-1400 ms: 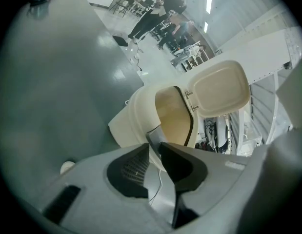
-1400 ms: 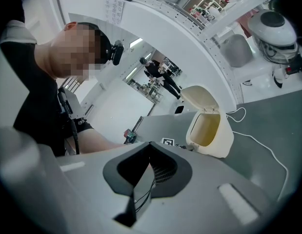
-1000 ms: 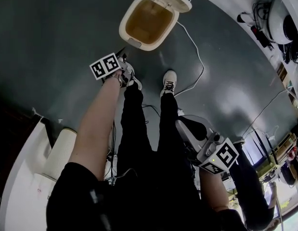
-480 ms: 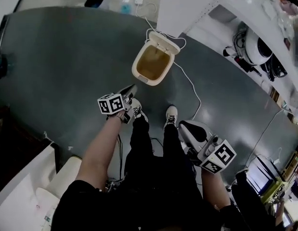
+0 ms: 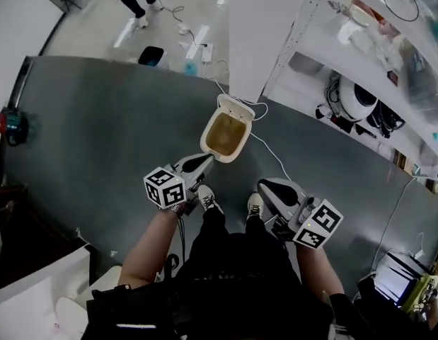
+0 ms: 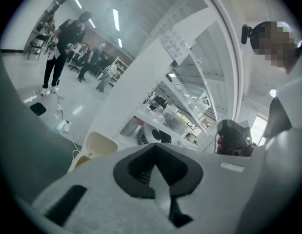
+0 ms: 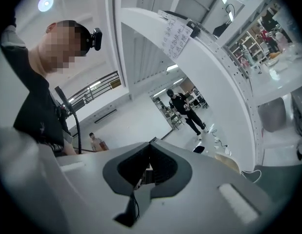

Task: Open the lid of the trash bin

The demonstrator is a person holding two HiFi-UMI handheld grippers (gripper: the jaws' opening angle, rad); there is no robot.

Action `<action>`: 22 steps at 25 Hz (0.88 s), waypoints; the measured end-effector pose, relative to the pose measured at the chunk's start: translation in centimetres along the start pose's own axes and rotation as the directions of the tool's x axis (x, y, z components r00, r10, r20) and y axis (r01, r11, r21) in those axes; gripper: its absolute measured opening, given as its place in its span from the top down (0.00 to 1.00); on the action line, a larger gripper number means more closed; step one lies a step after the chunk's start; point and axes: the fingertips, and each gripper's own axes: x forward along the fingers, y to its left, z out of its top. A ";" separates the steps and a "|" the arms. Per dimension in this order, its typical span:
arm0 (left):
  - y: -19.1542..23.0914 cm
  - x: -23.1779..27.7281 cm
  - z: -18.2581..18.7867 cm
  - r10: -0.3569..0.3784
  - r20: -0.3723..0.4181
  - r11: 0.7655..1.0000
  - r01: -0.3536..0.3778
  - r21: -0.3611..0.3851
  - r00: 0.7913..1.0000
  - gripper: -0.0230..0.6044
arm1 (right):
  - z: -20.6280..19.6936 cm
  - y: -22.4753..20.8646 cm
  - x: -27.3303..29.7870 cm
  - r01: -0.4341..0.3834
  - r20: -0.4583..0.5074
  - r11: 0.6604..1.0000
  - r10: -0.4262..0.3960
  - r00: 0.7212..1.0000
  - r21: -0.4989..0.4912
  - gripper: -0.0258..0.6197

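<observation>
Cream plastic makes up the trash bin (image 5: 230,159), which sits on the dark grey floor mat (image 5: 105,133) a little above the middle of the head view. Its lid (image 5: 235,107) stands tipped up at the far end, near the top of the frame, and you can look right down into the brownish inside. So the lid looks open, and I think the job is done or very close to it.

The left gripper (image 5: 202,161) is the nearer one. Its tip points up the frame at the bin's near edge, just beside it, and I cannot tell if it touches. The bin's long side runs from that near edge up to the lid's hinge. The right gripper (image 5: 267,187) is lower and to the right, well apart from the bin.

Both grippers have their jaws pressed together with nothing in between.

There is lots of bare mat to the left of the bin. On the right side a white cable (image 5: 272,158) runs past, and a white post (image 5: 264,34) stands close behind the lid, so the lid likely cannot swing back much more. The person's shoes (image 5: 206,198) are just below the grippers.
</observation>
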 end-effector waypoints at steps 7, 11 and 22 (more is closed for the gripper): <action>-10.7 -2.3 6.9 -0.096 0.114 0.989 0.082 0.121 0.989 0.96 | 4.8 3.1 -0.6 -0.051 0.044 0.995 0.055 0.997 -0.091 0.95; -16.0 -3.2 7.8 -0.182 0.111 0.970 0.160 0.182 0.977 0.96 | 6.4 4.7 -0.9 -0.082 0.052 0.988 0.090 0.995 -0.132 0.95; -24.9 -4.6 6.3 -0.305 0.068 0.886 0.256 0.387 0.950 0.96 | 6.4 8.1 -2.6 -0.140 0.046 0.976 0.149 0.988 -0.166 0.95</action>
